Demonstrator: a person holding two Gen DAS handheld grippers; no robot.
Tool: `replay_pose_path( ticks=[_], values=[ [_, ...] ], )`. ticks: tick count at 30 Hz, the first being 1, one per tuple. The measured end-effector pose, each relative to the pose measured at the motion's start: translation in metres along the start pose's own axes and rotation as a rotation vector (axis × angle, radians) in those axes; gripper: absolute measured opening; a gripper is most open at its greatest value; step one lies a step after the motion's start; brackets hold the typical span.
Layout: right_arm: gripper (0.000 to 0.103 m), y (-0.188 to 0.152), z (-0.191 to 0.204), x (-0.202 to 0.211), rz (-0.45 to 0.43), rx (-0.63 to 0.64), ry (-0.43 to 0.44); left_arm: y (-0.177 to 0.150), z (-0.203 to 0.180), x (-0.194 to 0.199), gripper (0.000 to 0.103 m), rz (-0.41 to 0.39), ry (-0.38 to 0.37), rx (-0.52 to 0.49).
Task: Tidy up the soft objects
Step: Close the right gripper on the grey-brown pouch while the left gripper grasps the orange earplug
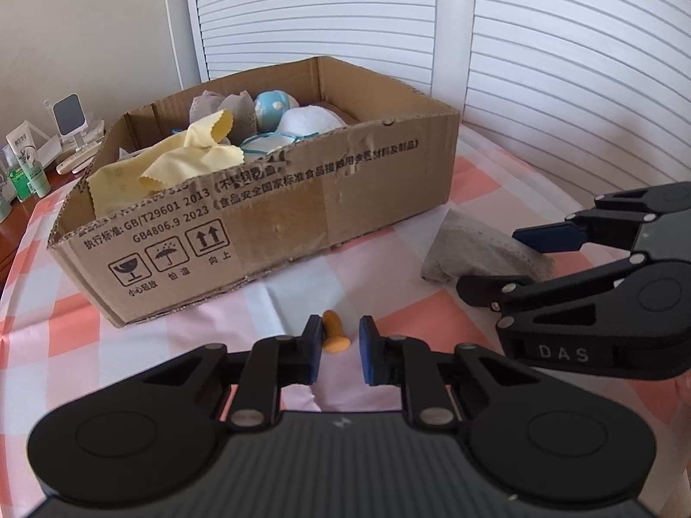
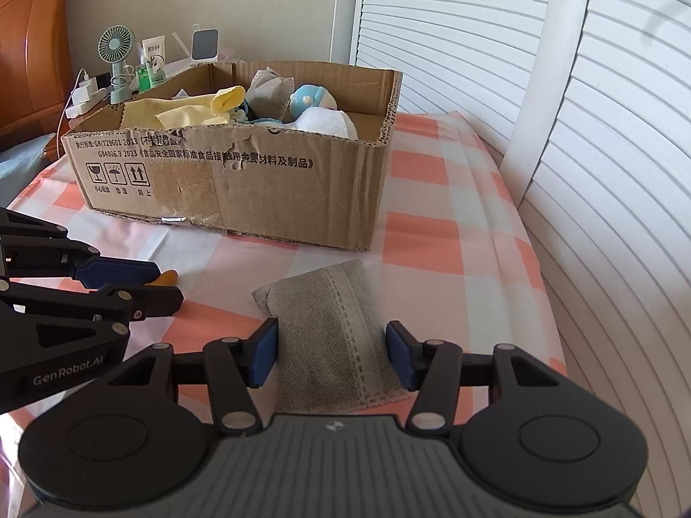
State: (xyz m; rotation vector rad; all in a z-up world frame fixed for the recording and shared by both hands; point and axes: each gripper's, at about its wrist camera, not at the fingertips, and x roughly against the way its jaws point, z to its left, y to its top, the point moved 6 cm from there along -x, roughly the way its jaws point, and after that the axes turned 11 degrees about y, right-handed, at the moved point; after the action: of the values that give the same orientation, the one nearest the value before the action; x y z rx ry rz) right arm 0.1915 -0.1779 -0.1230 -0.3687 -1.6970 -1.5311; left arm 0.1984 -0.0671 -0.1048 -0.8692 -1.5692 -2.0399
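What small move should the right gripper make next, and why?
Probably close. The right gripper is open, its blue pads either side of the grey pouch lying on the checked cloth, outside the cardboard box that already holds other soft items. Closing would secure the pouch for lifting.

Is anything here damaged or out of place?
Yes. The cardboard box has a torn, ragged front rim. A grey pouch and a small orange piece lie outside it on the checked cloth, not with the other soft things.
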Motion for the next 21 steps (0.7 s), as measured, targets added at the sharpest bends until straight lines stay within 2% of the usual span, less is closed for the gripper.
replay_pose_path(
  ticks=[12, 21],
  values=[
    [0.060, 0.0004, 0.0005, 0.0001, 0.000, 0.001, 0.001, 0.0001, 0.0025, -0.0018, 0.011, -0.010, 0.012, 0.020],
    [0.066, 0.0016, 0.0018, -0.0021, 0.000, 0.020, 0.014, 0.0000, 0.0047, -0.0010, 0.009, -0.004, -0.007, 0.017]
  ],
)
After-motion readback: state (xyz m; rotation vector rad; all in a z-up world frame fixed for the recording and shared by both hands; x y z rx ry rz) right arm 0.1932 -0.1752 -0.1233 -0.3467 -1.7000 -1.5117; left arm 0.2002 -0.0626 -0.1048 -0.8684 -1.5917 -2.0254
